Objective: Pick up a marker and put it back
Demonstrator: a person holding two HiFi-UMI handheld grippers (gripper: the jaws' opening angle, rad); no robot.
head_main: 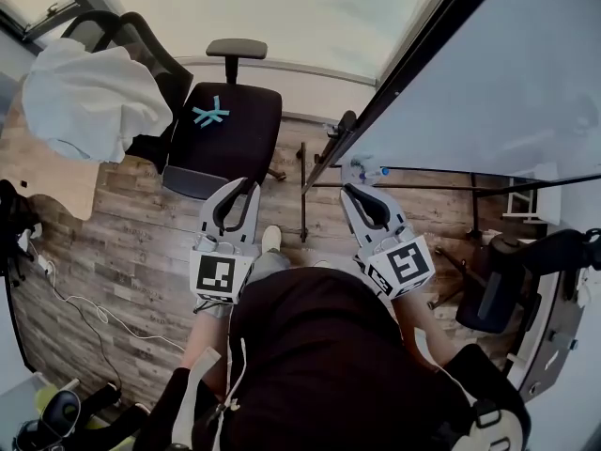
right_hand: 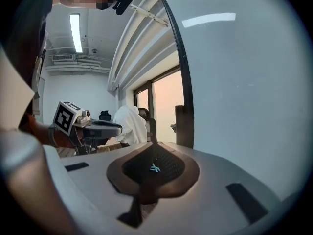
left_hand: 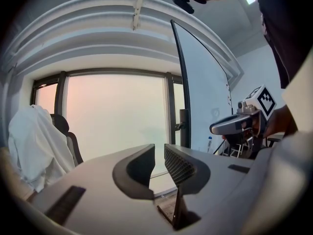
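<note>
marker (head_main: 374, 170), a small white-barrelled one with a blue cap, sits at the foot of the large white whiteboard in its black frame (head_main: 507, 73), down where the frame's lower edge meets the stand. it is too small in the head view to tell whether it rests on a ledge or in a holder. the left gripper view catches it as a pale stick with a blue tip beside the board's near edge.

the left gripper (left_hand: 159, 152) has its grey jaws a narrow slit apart, with window light showing through and nothing between them. the right gripper (right_hand: 152, 148) has its jaws pressed together, pad to pad, and they hold nothing. both are held short of the whiteboard, well apart from the marker, with the right one nearer the board and the left one farther out from it. the black office chair with a teal tape cross on its seat (head_main: 223, 125) stands out from the board's far end.

as to the step, with the marker at the board and both tools empty, this fits the moment ahead of a pick and equally the moment after the marker is home again. the pictures do not settle which, so i name no move as due. any grasp of so thin a barrel would want jaws spread wider than either stands now.
</note>
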